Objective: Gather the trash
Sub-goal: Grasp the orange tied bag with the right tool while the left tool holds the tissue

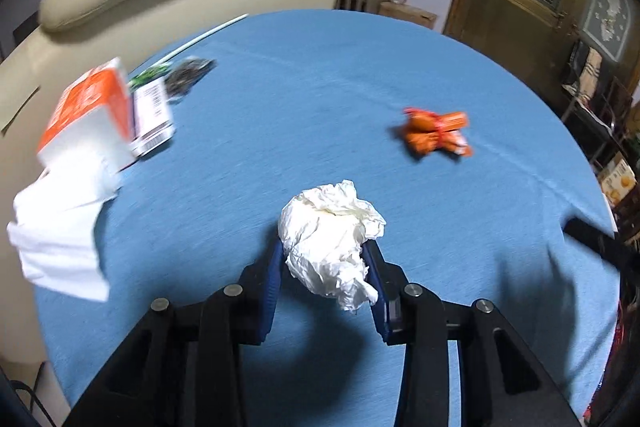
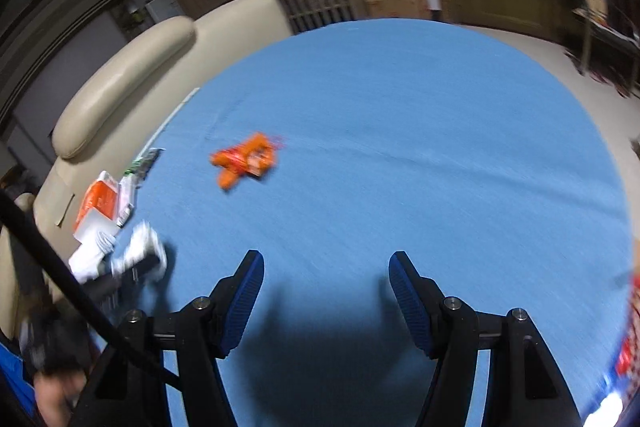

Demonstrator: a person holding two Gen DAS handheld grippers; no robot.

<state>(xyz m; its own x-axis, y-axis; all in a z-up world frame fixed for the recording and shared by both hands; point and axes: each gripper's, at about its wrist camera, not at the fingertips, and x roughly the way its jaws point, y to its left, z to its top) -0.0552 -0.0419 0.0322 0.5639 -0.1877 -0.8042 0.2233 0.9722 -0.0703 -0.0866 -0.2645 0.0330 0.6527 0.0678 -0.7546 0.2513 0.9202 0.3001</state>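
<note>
The left gripper (image 1: 326, 259) has its jaws clamped on a crumpled white tissue (image 1: 332, 243), held just above the blue worktop (image 1: 360, 75), presumably so it can be carried off as trash. The right gripper (image 2: 326, 287) hangs over bare cloth with jaws apart and empty. That leaves it free for the orange wrapper (image 2: 246, 161) lying farther out, well apart from both.
</note>
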